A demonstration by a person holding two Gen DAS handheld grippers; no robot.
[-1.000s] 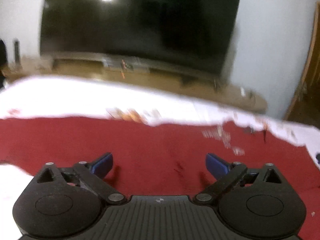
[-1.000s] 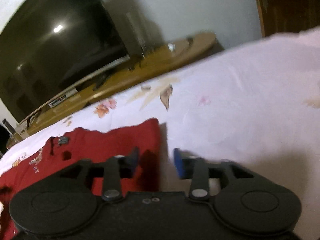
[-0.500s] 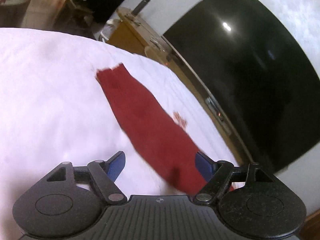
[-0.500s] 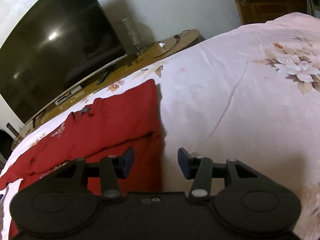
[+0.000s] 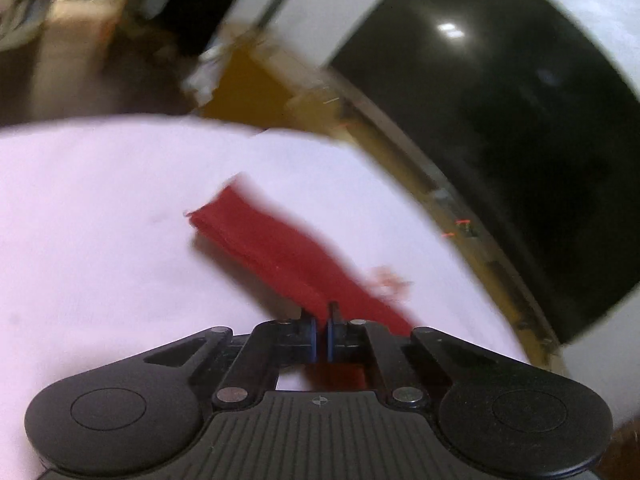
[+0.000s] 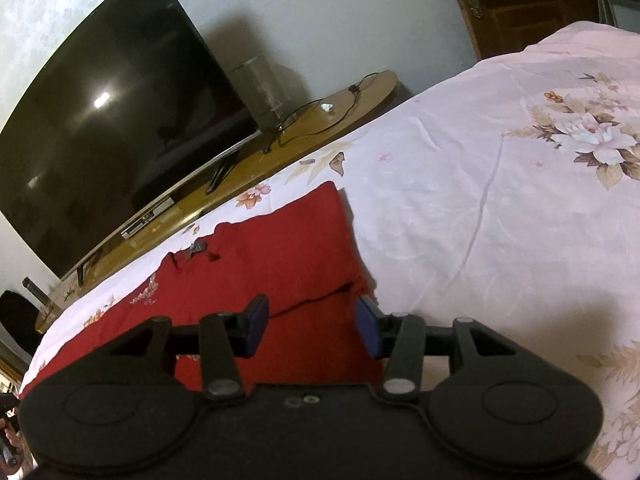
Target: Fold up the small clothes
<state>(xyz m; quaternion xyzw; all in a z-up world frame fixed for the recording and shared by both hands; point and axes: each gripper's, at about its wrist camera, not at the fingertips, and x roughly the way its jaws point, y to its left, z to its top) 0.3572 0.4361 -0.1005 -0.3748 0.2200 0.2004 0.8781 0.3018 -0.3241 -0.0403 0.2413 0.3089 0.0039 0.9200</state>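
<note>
One red cloth garment [image 5: 280, 256] is spread on the pale floral bedsheet [image 5: 100, 220]. A narrow strip of it is pinched between the closed pads of the left gripper [image 5: 321, 340]. The right gripper [image 6: 312, 322] is held half open just above the garment's near right corner [image 6: 320, 248], gripping nothing.

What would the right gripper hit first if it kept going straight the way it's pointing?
Most likely the red garment: the right gripper is open, angled down over its near right edge on the floral bedsheet. Depth is hard to judge.
</note>
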